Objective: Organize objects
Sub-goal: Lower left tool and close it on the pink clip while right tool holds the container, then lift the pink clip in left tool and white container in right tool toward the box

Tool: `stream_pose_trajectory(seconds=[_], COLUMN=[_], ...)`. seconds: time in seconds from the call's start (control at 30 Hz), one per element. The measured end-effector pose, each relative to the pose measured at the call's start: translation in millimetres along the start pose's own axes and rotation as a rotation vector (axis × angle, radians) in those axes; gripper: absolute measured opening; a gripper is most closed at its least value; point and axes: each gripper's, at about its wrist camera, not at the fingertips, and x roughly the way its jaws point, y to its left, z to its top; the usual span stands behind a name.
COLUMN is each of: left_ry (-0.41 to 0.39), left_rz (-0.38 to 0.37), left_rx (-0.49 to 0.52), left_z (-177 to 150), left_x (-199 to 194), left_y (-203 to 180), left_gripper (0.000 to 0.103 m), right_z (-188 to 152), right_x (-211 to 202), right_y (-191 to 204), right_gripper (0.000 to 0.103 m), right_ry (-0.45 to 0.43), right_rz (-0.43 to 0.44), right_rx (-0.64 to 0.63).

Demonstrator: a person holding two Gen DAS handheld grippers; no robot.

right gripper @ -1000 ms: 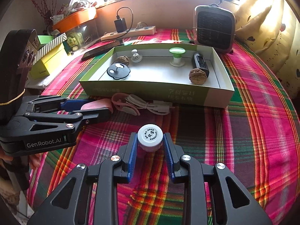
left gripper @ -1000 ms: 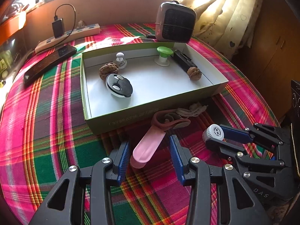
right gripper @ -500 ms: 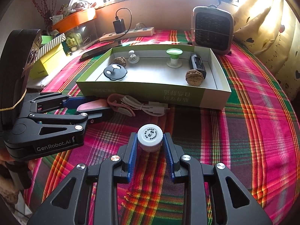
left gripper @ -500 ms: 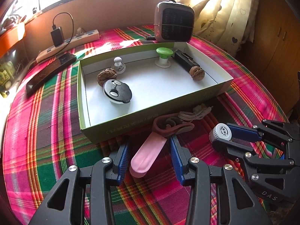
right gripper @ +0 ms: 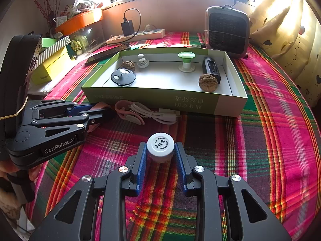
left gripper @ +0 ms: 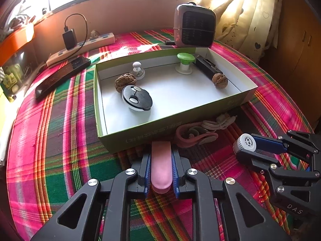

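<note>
The left gripper [left gripper: 161, 161] has just been closing, and now its jaws are clamped on the pink strap [left gripper: 161, 167], blue pads pressing both sides of the flat pink tongue. The strap lies on the plaid cloth [left gripper: 60, 140] covering the surface, its far end running right up to the near wall of the green box [left gripper: 160, 129]. Just to the right, its darker pink loop [left gripper: 192, 135] curls against a bundled white cable [right gripper: 152, 113], both tucked along the front of the box.

Over on the right gripper [right gripper: 160, 150], the jaws sit narrow around a small white-capped bottle [right gripper: 160, 145], a pad on each side of it, printed cap facing up. It is out on the open cloth, well in front of the box.

Inside the box: a black round lid [left gripper: 137, 100] near the left wall, a walnut [left gripper: 124, 81] beside it, a small white knob [left gripper: 137, 70], a green-topped stopper [left gripper: 185, 63] at the back, a black rectangular item [left gripper: 205, 69] and a second walnut [left gripper: 220, 80] to the right. Behind the box stand a small heater [left gripper: 194, 27] and a power strip [left gripper: 84, 45].
</note>
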Motion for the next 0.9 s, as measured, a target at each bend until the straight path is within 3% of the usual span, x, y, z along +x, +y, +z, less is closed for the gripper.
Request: stream_pose_trajectory(seconds=[0.9], left_ry=[-0.007], left_rz=[0.001], left_rx=[-0.012], left_z=[-2.7], left_x=[-1.6], left_y=[1.0], left_gripper=[0.016], right_z=[0.0], right_x=[-0.6], right_y=[-0.1], right_gripper=[0.029], right_ry=[0.0], right_rz=[0.0], right_rx=[-0.001])
